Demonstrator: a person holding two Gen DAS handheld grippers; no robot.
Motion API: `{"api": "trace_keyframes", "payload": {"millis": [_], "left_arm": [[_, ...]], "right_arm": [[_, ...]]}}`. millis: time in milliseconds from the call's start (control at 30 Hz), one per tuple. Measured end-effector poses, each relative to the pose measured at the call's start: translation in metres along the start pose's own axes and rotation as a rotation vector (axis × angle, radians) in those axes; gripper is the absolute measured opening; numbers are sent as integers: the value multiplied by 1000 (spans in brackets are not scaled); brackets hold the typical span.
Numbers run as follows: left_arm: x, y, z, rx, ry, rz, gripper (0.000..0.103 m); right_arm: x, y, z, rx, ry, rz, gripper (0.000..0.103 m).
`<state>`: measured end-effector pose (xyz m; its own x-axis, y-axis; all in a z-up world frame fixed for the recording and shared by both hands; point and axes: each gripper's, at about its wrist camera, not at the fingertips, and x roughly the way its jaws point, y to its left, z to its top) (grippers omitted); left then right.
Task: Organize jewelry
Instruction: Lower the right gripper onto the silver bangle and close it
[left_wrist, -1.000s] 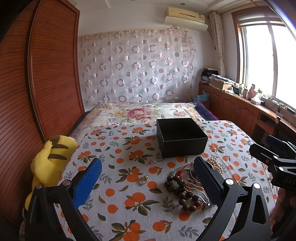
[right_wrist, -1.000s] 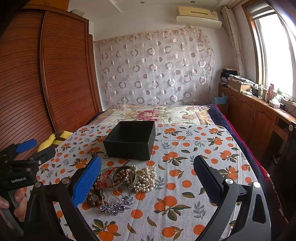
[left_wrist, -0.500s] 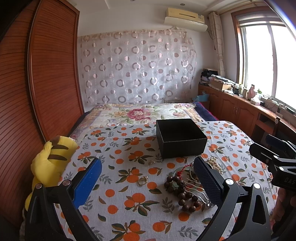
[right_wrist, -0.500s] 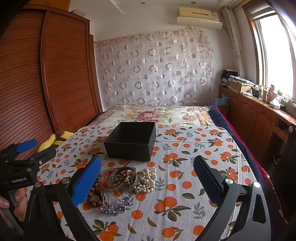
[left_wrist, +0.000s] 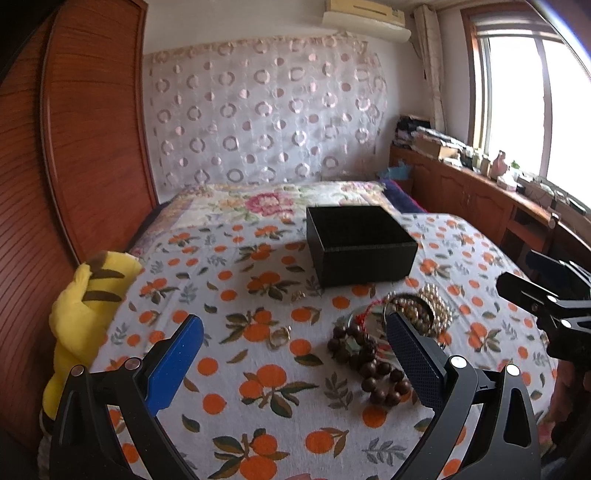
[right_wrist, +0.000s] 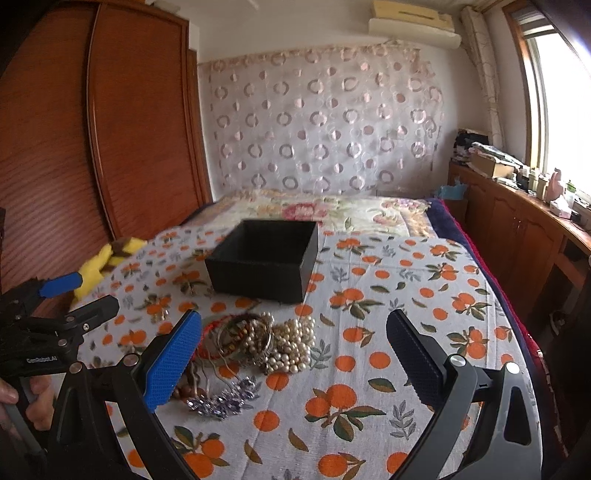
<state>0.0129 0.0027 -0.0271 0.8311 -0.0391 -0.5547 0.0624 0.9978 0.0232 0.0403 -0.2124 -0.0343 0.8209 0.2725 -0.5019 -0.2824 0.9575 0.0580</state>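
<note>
An open black box stands on the orange-print bedspread; it also shows in the right wrist view. In front of it lies a jewelry pile: a brown wooden bead bracelet, a pearl strand, bangles, a purple crystal piece and two small rings. My left gripper is open and empty, above the bedspread left of the pile. My right gripper is open and empty, just near of the pile.
A yellow plush toy lies at the bed's left edge by the wooden wardrobe. A wooden cabinet with clutter runs along the right under the window. A floral quilt lies beyond the box.
Both grippers have moved a little forward and lower toward the jewelry pile, so box and pile look larger. Both stay open and empty.
</note>
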Motion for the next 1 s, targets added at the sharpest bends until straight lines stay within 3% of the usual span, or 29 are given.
{"api": "trace_keyframes", "payload": {"millis": [67, 300, 600, 733, 1000], "left_arm": [[6, 0, -3, 7, 20, -7, 96], [23, -2, -15, 18, 80, -33, 96], [39, -3, -27, 28, 145, -60, 96], [44, -2, -30, 27, 167, -73, 96], [48, -4, -34, 34, 195, -88, 96]], "right_arm": [[7, 0, -3, -13, 20, 11, 99], [43, 4, -10, -69, 135, 98, 67], [78, 11, -3, -121, 218, 176, 30], [95, 14, 4, -146, 254, 195, 21], [121, 11, 2, -142, 346, 238, 14]]}}
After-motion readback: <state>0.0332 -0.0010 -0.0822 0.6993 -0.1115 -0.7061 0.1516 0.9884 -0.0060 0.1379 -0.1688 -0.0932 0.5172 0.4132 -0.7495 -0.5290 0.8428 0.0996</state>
